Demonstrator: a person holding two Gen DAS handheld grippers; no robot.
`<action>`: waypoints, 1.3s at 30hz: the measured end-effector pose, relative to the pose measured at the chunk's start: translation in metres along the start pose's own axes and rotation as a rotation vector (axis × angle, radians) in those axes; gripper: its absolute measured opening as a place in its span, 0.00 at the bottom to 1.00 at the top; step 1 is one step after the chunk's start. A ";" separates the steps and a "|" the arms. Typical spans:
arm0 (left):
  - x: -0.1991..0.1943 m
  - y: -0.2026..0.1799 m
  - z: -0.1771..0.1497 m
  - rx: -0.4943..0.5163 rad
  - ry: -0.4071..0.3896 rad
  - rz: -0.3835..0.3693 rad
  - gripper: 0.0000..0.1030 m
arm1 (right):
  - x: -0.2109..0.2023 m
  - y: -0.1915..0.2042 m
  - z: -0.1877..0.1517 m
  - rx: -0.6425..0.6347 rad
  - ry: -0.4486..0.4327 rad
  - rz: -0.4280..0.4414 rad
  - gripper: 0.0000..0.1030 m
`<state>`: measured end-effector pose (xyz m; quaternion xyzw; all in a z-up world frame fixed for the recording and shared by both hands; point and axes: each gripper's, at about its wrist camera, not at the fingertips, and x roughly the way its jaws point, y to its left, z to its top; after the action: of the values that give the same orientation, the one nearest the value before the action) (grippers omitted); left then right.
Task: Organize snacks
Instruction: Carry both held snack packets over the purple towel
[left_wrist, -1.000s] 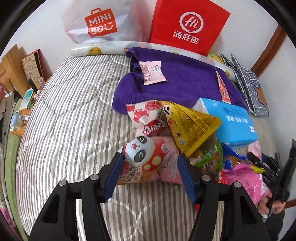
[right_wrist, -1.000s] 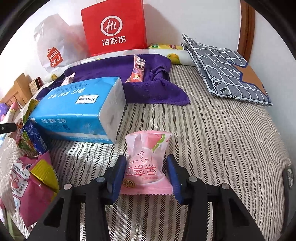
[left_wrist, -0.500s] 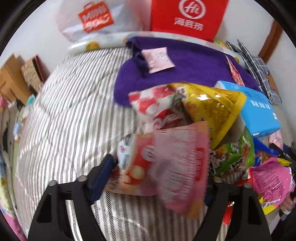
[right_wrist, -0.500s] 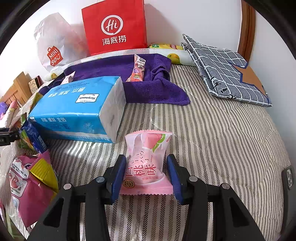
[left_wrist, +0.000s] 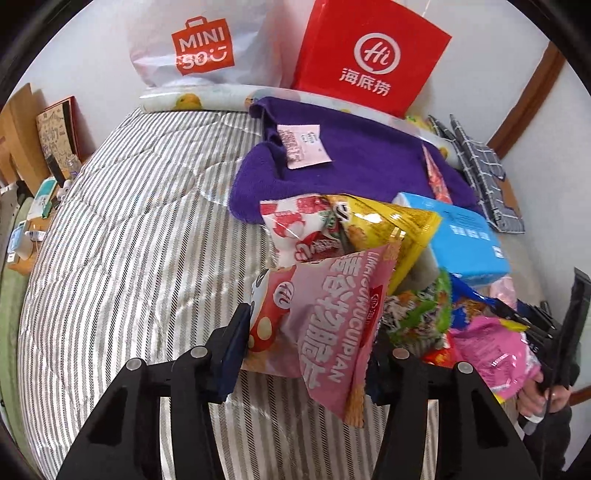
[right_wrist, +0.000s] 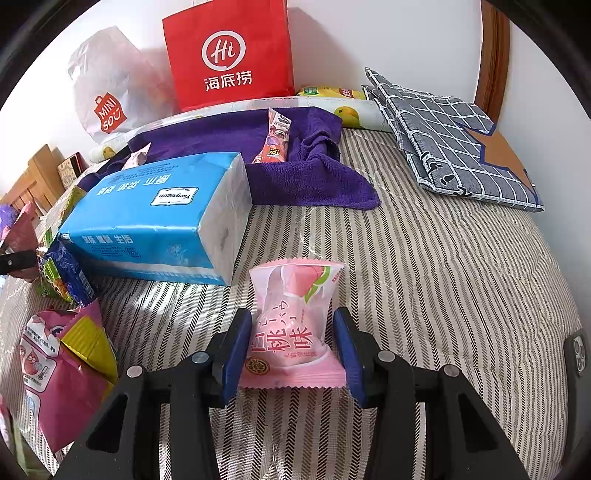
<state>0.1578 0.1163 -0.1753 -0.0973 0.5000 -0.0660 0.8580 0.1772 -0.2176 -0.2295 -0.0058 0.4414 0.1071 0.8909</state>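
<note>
Striped bed (left_wrist: 122, 236) carries everything; purple towel (left_wrist: 354, 162) is spread at the far end, with 2 bags against the wall behind it — red paper bag (left_wrist: 369, 55) and white plastic bag (left_wrist: 199, 44). A checked grey cloth (right_wrist: 450, 136) lies in the far right corner.

Blue tissue pack (right_wrist: 155, 218) lies flat, its long axis running left-right in the right wrist view and its white end face turned towards the right tongs. It sits between the snack heap and the right side of the bed, just beyond the peach packet.

Snack heap, left wrist view: yellow bag (left_wrist: 384, 229), red-white bag (left_wrist: 299, 229), green bag (left_wrist: 421, 314), magenta bag (left_wrist: 491, 350), all overlapping each other. 2 small packets lie on the towel: a pink one (left_wrist: 303, 147) flat, and a slim one (right_wrist: 275, 138) with its long axis running away from the camera.

Left tongs (left_wrist: 306, 354): the jaws have just been closing and are clamped on the pink mushroom snack bag (left_wrist: 325, 325). The bag is raised off the bed in front of the heap, tilted, long axis diagonal, bottom corner hanging down right.

Right tongs (right_wrist: 291, 347): partly closed, pads pressed on both sides of the pink peach packet (right_wrist: 291, 325). The packet stands upright, long axis away from the camera, crimped top edge far.
</note>
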 end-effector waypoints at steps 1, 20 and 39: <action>-0.002 -0.001 -0.001 0.002 -0.004 -0.004 0.51 | -0.001 -0.002 -0.001 0.010 -0.005 0.014 0.43; -0.026 -0.051 0.006 0.094 -0.031 -0.112 0.51 | -0.063 0.002 0.020 0.034 -0.120 0.032 0.42; -0.007 -0.100 0.067 0.150 -0.096 -0.166 0.51 | -0.057 0.039 0.110 -0.009 -0.209 0.109 0.42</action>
<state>0.2112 0.0271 -0.1134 -0.0767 0.4421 -0.1693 0.8775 0.2227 -0.1784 -0.1138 0.0256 0.3455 0.1573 0.9248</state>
